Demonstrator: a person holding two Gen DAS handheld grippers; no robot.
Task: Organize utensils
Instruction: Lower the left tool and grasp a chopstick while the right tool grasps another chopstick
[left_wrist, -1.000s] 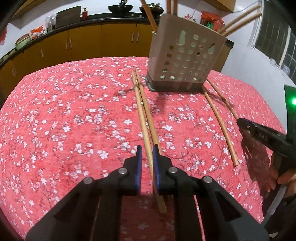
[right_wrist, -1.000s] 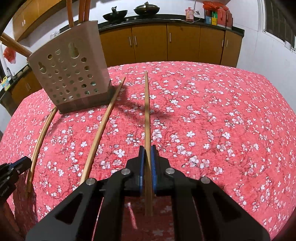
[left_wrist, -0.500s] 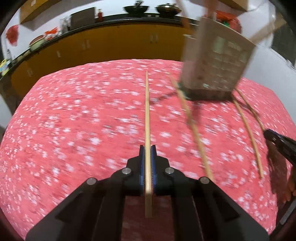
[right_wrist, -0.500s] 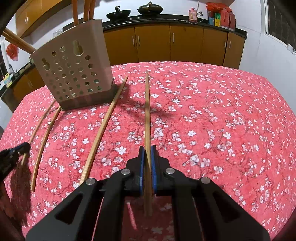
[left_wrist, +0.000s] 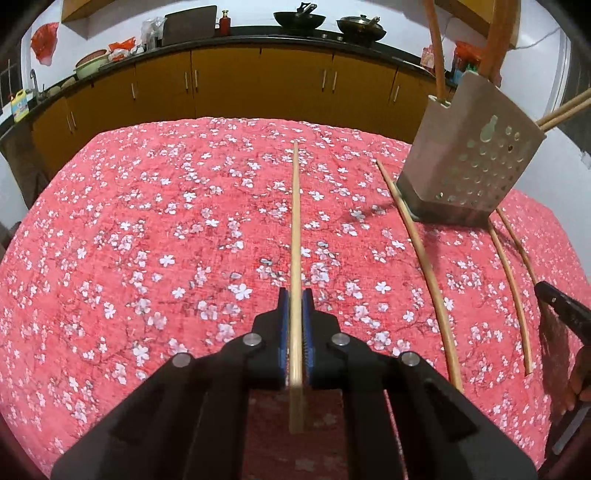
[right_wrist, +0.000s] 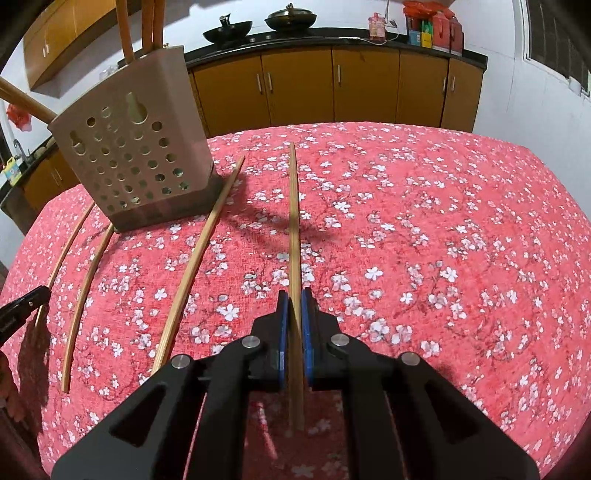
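A bench draped in red cloth printed with white blossoms (left_wrist: 147, 229) fills the foreground. Behind it, yellow-orange wooden cabinets (right_wrist: 365, 85) carry a black countertop (left_wrist: 258, 44) holding two dark woks (left_wrist: 299, 16). White walls (right_wrist: 517, 96); a window (right_wrist: 557, 37) at right.

Even indoor light, fairly bright; colours saturated. Both views sharp at centre. Strong fisheye bend: cabinets (left_wrist: 258, 85) curve, dark vignette in the corners. Soft shadow ahead of the right gripper (right_wrist: 293, 295) on the table (right_wrist: 443, 221), under the chopstick (right_wrist: 293, 221). Chopstick ends nearest the lens blur. Window (right_wrist: 554, 37) at upper right looks dark.
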